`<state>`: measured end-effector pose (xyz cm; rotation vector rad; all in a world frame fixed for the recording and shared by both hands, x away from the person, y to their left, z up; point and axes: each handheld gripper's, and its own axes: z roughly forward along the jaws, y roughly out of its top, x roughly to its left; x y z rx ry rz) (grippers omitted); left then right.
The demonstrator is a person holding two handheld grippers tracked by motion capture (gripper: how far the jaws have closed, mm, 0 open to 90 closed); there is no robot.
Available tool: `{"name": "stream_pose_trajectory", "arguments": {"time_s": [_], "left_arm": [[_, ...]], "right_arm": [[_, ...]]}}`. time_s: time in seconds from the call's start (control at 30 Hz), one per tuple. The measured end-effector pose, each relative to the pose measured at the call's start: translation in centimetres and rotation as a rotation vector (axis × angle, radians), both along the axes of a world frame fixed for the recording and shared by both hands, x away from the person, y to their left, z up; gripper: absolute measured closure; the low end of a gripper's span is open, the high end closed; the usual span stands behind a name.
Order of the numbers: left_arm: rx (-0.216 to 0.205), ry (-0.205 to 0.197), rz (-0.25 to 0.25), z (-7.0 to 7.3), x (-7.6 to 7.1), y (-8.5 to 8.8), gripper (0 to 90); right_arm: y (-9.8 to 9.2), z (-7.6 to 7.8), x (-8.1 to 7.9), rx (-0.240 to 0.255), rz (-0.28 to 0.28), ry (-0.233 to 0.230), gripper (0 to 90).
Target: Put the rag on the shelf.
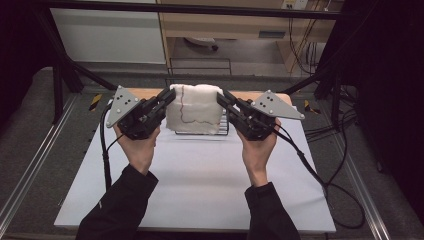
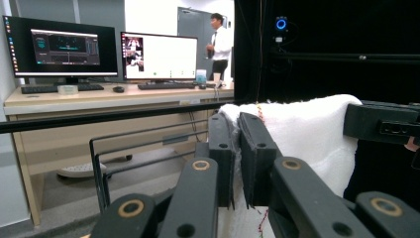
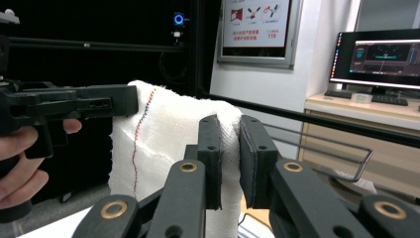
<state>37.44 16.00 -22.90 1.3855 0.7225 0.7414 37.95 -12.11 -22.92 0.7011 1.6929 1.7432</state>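
Observation:
A white towel point(image 1: 194, 108) with a red and blue stitched line hangs lifted between my two grippers above the far part of the table. My left gripper point(image 1: 169, 96) is shut on the towel's upper left corner, and my right gripper point(image 1: 222, 97) is shut on its upper right corner. In the left gripper view the black jaws pinch the towel's point(image 2: 307, 130) edge at the left gripper point(image 2: 236, 130). In the right gripper view the right gripper point(image 3: 232, 133) clamps the towel point(image 3: 163, 144), with the other gripper held by a hand farther left.
A black wire rack point(image 1: 201, 131) stands behind the towel's lower edge on the white table point(image 1: 200, 180). A desk with monitors point(image 2: 59, 47) and a person stand in the background. Black frame bars point(image 1: 65, 65) flank the table; cables point(image 1: 320, 175) trail at the right.

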Motion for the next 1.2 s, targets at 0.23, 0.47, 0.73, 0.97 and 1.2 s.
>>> {"name": "stream_pose_trajectory", "arguments": {"time_s": [0.23, 0.47, 0.73, 0.97, 1.2], "left_arm": [[-0.007, 0.003, 0.004, 0.5, 1.1, -0.1, 84.3], [-0.013, 0.012, -0.001, 1.3, 2.3, -0.2, 84.2], [-0.016, -0.003, 0.005, 2.5, 3.2, -0.5, 84.3], [-0.013, -0.014, 0.009, 3.5, 4.1, -0.8, 84.2], [-0.017, -0.012, 0.020, 4.4, 5.3, -0.8, 84.3]], "right_arm": [[0.1, 0.6, 0.7, 0.012, -0.013, -0.005, 81.0], [0.2, 1.2, 1.6, 0.018, -0.029, -0.010, 81.0], [0.2, 2.2, 2.8, 0.031, -0.045, -0.018, 81.0], [0.2, 3.7, 3.7, 0.023, -0.068, -0.032, 81.0], [0.4, 4.4, 4.7, 0.022, -0.079, -0.031, 81.1]]}}
